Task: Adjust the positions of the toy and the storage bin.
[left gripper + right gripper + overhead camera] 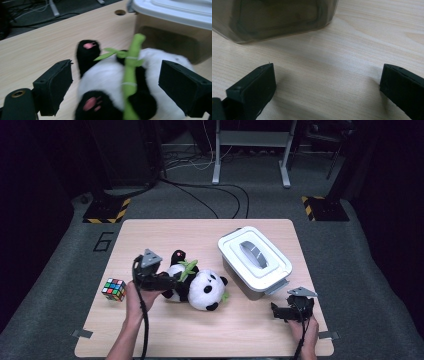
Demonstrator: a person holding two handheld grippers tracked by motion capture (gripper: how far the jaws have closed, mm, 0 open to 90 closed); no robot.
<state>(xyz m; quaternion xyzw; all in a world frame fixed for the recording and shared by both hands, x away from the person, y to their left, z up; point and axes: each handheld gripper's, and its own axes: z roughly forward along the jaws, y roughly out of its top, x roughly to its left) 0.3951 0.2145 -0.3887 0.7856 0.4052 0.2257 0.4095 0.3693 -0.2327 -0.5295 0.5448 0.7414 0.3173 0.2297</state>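
The plush panda (197, 287) is white with black limbs and ears, its paw soles marked in pink, and a bright green bamboo stalk (130, 75) with green leaves lies across its belly. The left gripper (172, 281) and the right gripper (275, 312) are black, each topped by a grey plate, and their jaws are matt black. The tabletop (165, 232) is pale wood with a fine grain. The storage box (254, 260) has a white lid with a grey handle over a smoky translucent body. The puzzle cube (114, 289) shows red, green, blue, yellow, orange and white squares on black. The floor (60, 265) is dark grey, with yellow-and-black striped plates on it.
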